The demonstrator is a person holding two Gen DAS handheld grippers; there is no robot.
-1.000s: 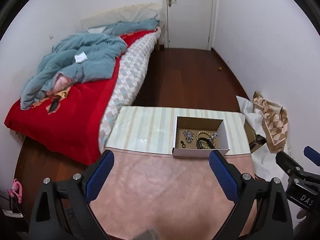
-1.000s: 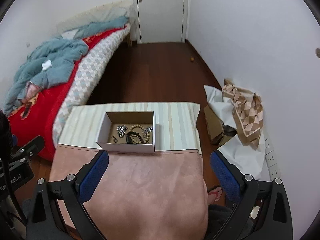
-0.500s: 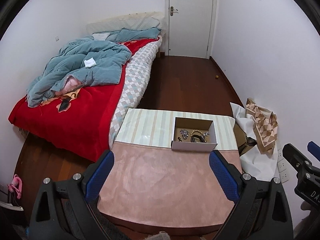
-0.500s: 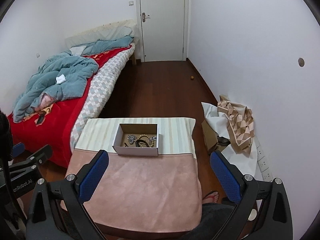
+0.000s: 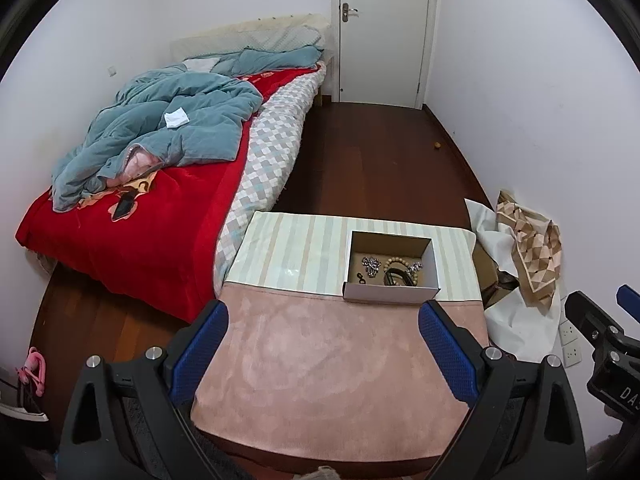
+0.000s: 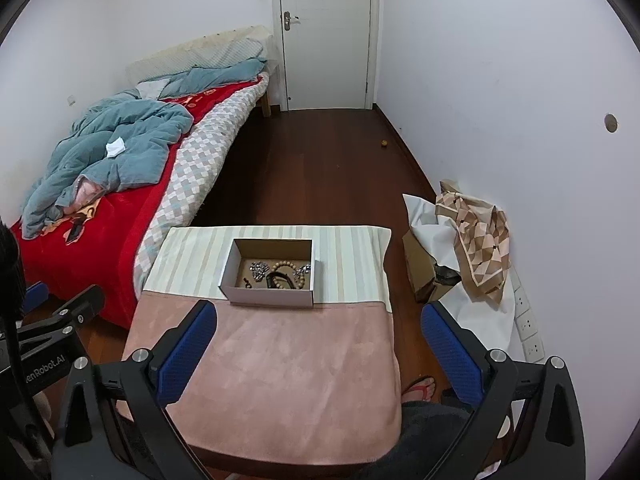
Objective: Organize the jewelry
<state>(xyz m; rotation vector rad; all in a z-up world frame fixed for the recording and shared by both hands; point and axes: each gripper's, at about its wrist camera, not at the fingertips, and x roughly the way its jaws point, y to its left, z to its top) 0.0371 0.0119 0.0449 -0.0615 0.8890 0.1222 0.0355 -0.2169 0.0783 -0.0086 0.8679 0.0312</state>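
A small white cardboard box stands on a low table, where the pink cloth meets the striped cloth. It holds jewelry: a silver chain, a wooden bead bracelet and a black band. The box also shows in the right wrist view. My left gripper is open and empty, held high above the pink cloth. My right gripper is open and empty, also high above the table.
A bed with a red blanket and a blue quilt stands left of the table. Paper and a patterned cloth lie on the floor by the right wall. A white door is at the far end.
Both grippers have risen and pulled back from the table, so the box looks smaller and more of the room shows. Both stay open and empty.
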